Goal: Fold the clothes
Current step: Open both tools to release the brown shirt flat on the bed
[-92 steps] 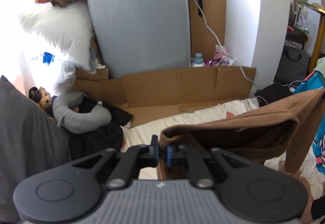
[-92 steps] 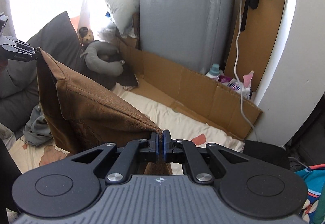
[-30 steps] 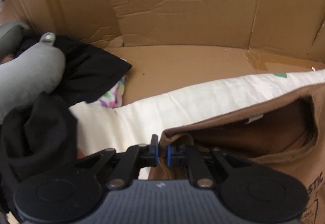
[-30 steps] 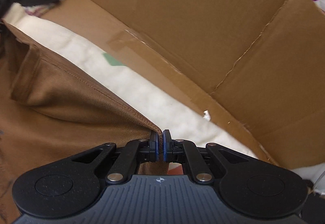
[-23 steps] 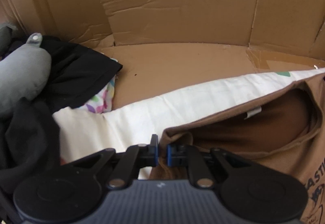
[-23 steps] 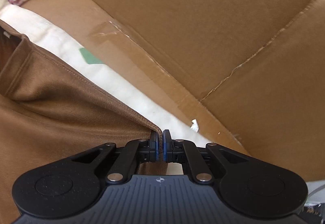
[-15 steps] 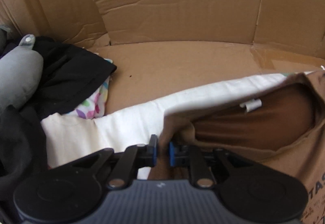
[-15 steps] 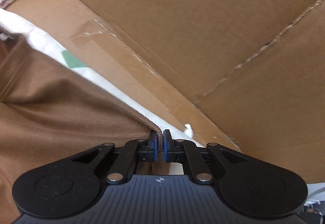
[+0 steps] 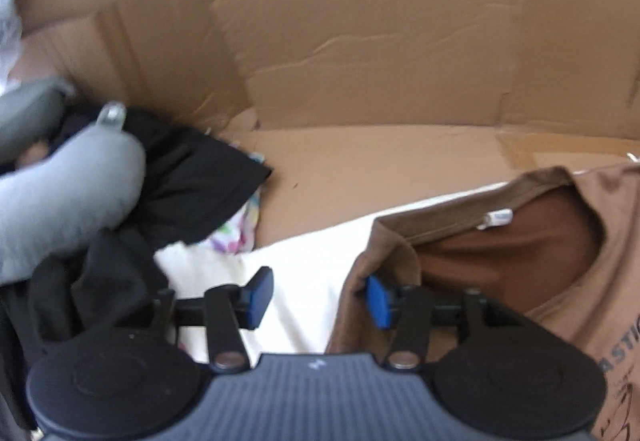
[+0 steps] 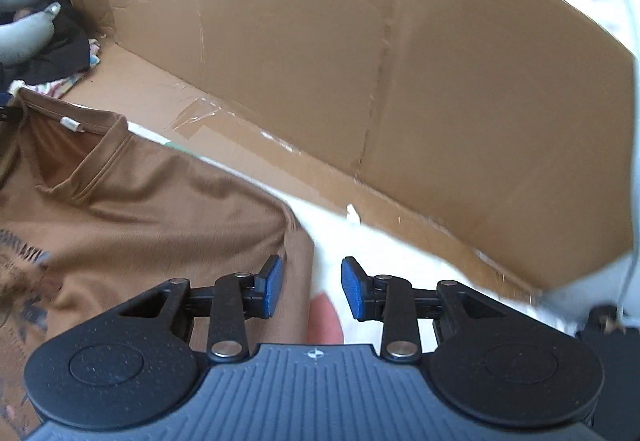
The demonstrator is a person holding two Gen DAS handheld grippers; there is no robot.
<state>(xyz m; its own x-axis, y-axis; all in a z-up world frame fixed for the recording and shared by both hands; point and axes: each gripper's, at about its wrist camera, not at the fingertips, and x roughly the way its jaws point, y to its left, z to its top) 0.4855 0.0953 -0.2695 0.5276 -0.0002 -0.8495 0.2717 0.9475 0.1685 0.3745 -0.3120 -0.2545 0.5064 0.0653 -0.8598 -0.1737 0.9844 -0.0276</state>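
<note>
We see the brown T-shirt (image 10: pixel 132 209) lying flat, printed front up, on the white sheet (image 9: pixel 304 281); both grippers' fingers (image 9: pixel 258 297) (image 10: pixel 272 285) spread apart, gripping nothing.

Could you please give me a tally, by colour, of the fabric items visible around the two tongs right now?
Brown: 1, the T-shirt
Black: 1, the garment heap
Grey: 1, the neck pillow
Cream: 1, the bedsheet
Multicolour print: 1, the cloth under the black heap
Total: 5
</note>
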